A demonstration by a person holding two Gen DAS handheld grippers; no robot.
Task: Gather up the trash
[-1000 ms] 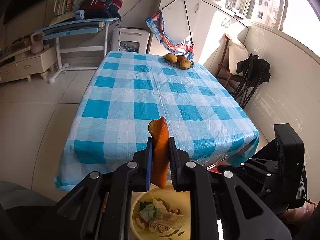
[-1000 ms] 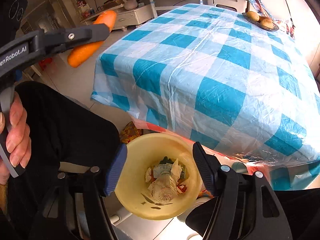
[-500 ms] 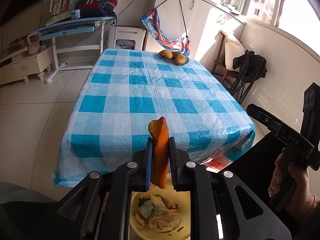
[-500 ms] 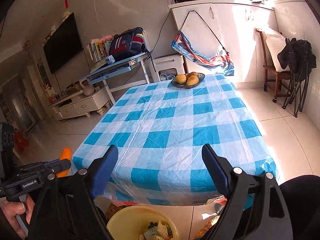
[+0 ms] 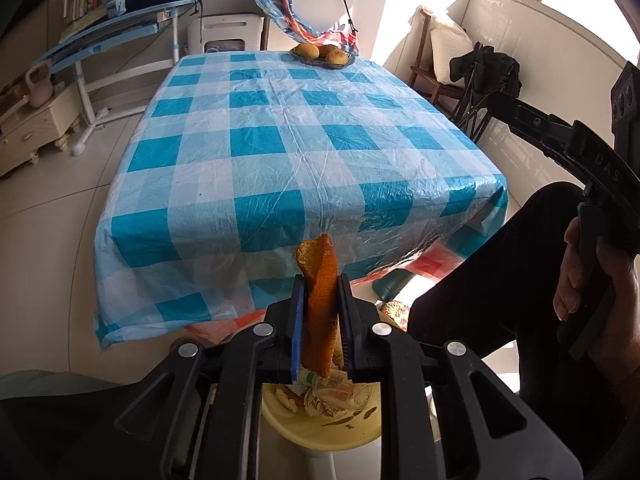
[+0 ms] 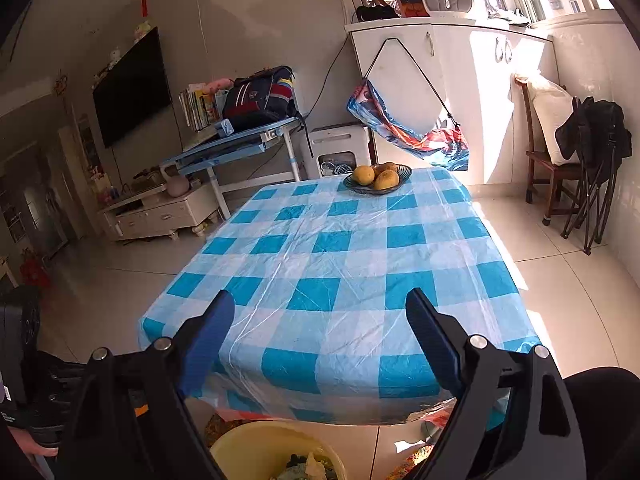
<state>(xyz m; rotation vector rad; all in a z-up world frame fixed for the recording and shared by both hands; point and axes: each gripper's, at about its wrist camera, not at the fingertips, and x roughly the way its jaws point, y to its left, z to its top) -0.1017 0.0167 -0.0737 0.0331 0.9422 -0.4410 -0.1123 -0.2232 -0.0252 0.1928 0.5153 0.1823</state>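
Note:
My left gripper (image 5: 320,304) is shut on an orange peel (image 5: 319,300), held upright right above a yellow trash bin (image 5: 320,432) with crumpled wrappers in it. The bin stands on the floor in front of the table's near edge. The bin also shows at the bottom of the right wrist view (image 6: 256,440). My right gripper (image 6: 320,320) is open and empty, raised and facing the table with the blue checked cloth (image 6: 344,264). In the left wrist view the right gripper's body shows at the right edge, in a hand.
A dark bowl of fruit (image 6: 378,178) stands at the table's far end. A wooden chair with a black bag (image 6: 580,152) is at the right. A blue desk (image 6: 236,144) and a low white cabinet (image 6: 160,212) stand at the left.
My right gripper has tilted up from looking down into the bin to facing across the table. My left gripper has drawn back slightly, still holding the peel over the bin.

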